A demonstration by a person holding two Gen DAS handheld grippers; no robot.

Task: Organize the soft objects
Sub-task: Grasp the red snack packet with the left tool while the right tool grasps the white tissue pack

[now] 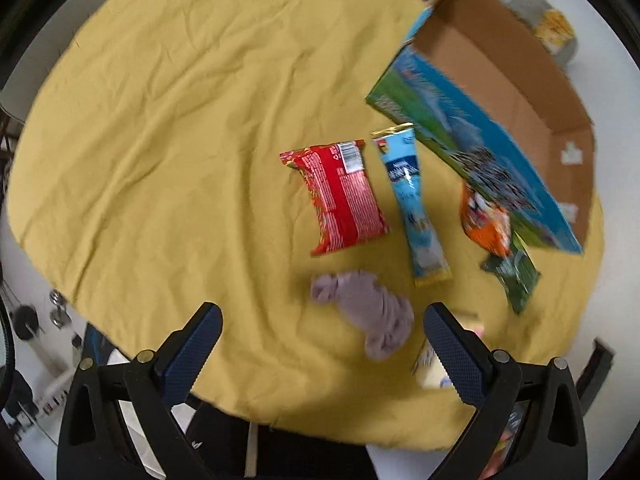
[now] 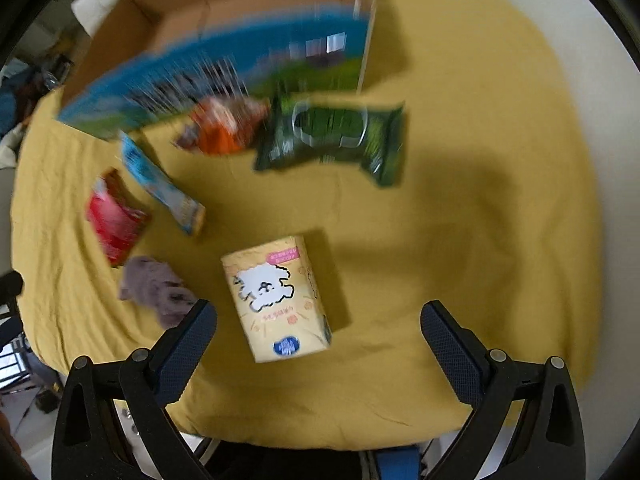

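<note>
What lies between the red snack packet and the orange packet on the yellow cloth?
The long light-blue packet lies between the red snack packet and the orange packet, apart from both. The left wrist view shows this best.

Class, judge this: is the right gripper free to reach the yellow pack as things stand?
Probably yes. The right gripper is open and empty, and the yellow pack lies flat on the cloth right ahead of its fingers, apart from the sock, with nothing over it.

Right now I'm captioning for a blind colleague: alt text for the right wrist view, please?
An open right gripper hovers over a yellow tissue pack on a mustard cloth. Beyond lie a green packet, orange, blue and red packets, a grey sock and an open cardboard box.
</note>
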